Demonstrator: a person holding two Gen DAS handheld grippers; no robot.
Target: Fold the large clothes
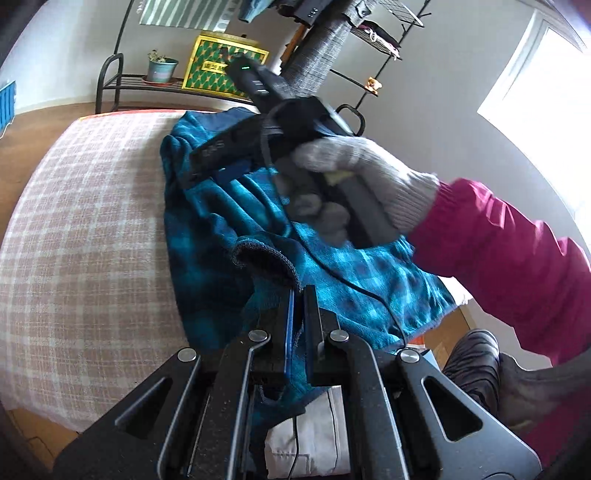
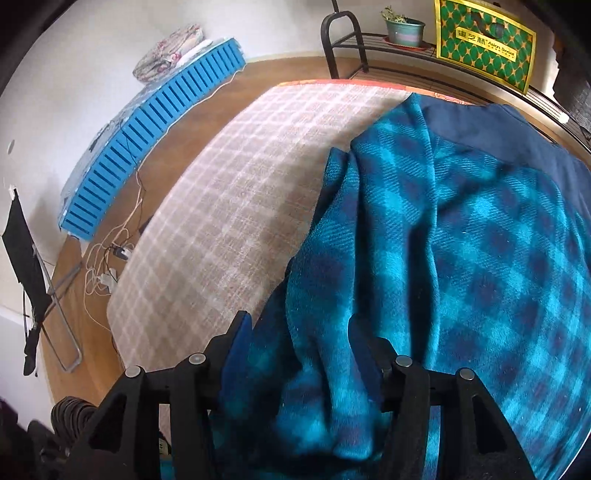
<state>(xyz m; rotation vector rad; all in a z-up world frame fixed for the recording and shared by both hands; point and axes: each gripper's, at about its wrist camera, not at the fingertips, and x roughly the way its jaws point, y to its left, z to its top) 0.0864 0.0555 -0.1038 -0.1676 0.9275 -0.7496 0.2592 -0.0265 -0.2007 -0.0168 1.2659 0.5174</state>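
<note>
Lying bunched on the checked cloth (image 2: 229, 206) of the table: a teal and navy plaid jacket (image 2: 461, 229), thick and fleecy, with a plain navy band along its far end and deep ridges running through the middle. Looking partly gathered rather than folded, with no flat, squared layers showing anywhere and a grey-edged cuff or hem (image 1: 266, 258) curling up loose near the front. Pinching a fold of that fabric: the left gripper (image 1: 298, 306), jaws drawn almost together with only the thin edge of cloth between them. Straddling a thick hump of the jacket: the right gripper (image 2: 306, 332), jaws standing roughly half apart, fabric bulging up between them, pads not visibly pressing, so most likely loosening or not yet gripping. Steering that right gripper from above in the left view: a gloved hand (image 1: 354, 177) in a pink sleeve (image 1: 509, 258). Judging by all this, sitting at an early to middle stage, with smoothing, laying sleeves in, and the final fold all remaining. Standing beyond the table: a metal shelf (image 2: 369, 40) carrying a potted plant (image 2: 404, 26) and a green patterned bag (image 2: 484, 40).
</note>
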